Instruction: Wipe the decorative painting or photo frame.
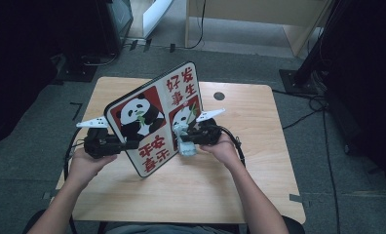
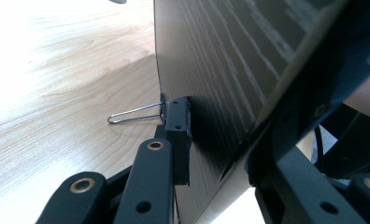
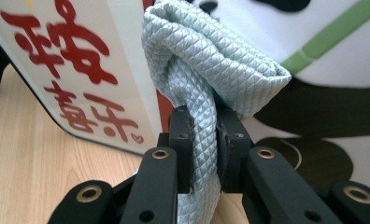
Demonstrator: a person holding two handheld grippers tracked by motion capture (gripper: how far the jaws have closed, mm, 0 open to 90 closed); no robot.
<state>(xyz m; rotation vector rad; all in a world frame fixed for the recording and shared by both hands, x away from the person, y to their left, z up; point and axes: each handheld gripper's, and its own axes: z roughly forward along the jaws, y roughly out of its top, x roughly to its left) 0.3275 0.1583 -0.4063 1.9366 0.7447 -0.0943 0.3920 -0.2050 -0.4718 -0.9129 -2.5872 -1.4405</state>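
The panda board (image 1: 154,117) stands tilted on its lower edge on the wooden counter (image 1: 259,161), the left gripper (image 1: 127,145) pinching its left edge. The right gripper (image 1: 187,139) pinches a pale green cloth (image 3: 206,70) pressed against the board's printed face

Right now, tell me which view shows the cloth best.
The right gripper view: the cloth is close up, bunched between the jaws against the board. The high view shows it small, against the board's front.

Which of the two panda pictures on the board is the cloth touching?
The right-hand panda, beside the right gripper; the pale green cloth presses on it, while the larger left panda is uncovered.
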